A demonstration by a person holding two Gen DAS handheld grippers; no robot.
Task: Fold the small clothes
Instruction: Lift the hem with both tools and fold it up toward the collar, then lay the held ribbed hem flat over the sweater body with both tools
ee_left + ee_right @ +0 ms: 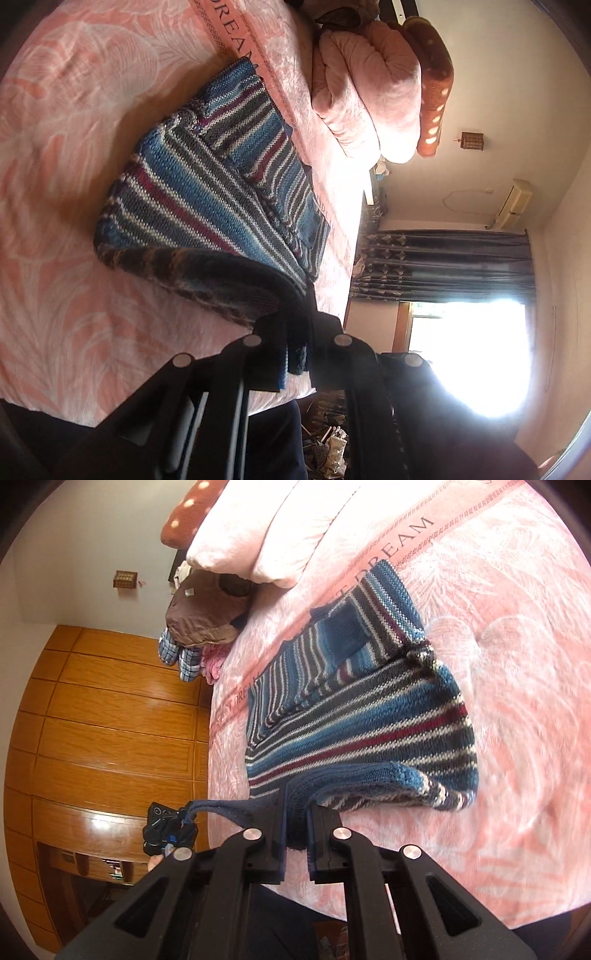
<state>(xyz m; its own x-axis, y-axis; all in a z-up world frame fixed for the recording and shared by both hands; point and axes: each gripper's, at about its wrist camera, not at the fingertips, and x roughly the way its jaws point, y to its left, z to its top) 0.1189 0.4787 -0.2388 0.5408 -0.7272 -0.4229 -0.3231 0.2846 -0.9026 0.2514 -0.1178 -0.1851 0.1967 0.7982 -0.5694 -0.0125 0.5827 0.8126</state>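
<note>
A striped knitted sweater (207, 199) in blue, grey, white and maroon lies on a bed covered by a pink sheet (66, 122) with a pale leaf pattern and a printed band of lettering. The sweater is partly folded, with one sleeve laid across the body. The left gripper (295, 332) is clamped on the dark ribbed hem of the sweater, and the knit is bunched between its two fingers. The right gripper (295, 819) is likewise closed on the hem at another point, with folded fabric pinched between its fingers. In the right wrist view, the hem stretches sideways from the right gripper to the left gripper (170, 830), which appears near the bed edge. Both held parts of the hem are raised off the sheet while the rest of the sweater rests flat. A rolled pink quilt (365, 88) and a brown dotted pillow (432, 74) lie at the far end of the bed, well apart from the sweater.
</note>
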